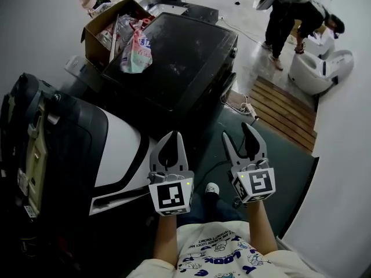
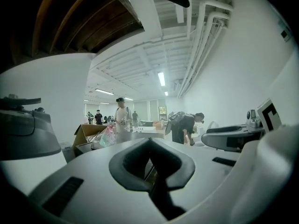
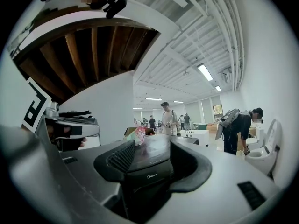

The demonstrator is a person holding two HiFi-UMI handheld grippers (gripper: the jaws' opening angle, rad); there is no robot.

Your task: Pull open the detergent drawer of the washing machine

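Note:
A black top-loading washing machine [image 1: 174, 57] stands ahead of me, and I cannot make out its detergent drawer. My left gripper [image 1: 174, 136] is held low in front of the machine's near corner, jaws shut with nothing between them. My right gripper [image 1: 237, 133] hovers beside it, a little to the right, open and empty. In the right gripper view the machine's dark front [image 3: 154, 148] fills the gap between the jaws of the right gripper [image 3: 147, 171]. In the left gripper view the left gripper [image 2: 150, 171] shows only a thin slit, with the machine's top [image 2: 140, 135] beyond it.
A cardboard box [image 1: 107, 30] holding a pink bag [image 1: 136, 51] sits at the machine's far left. A white-and-black appliance [image 1: 116, 149] lies at my left. A wooden slatted mat [image 1: 284, 112], white toilets [image 1: 316, 71] and a bending person [image 1: 290, 16] are to the right.

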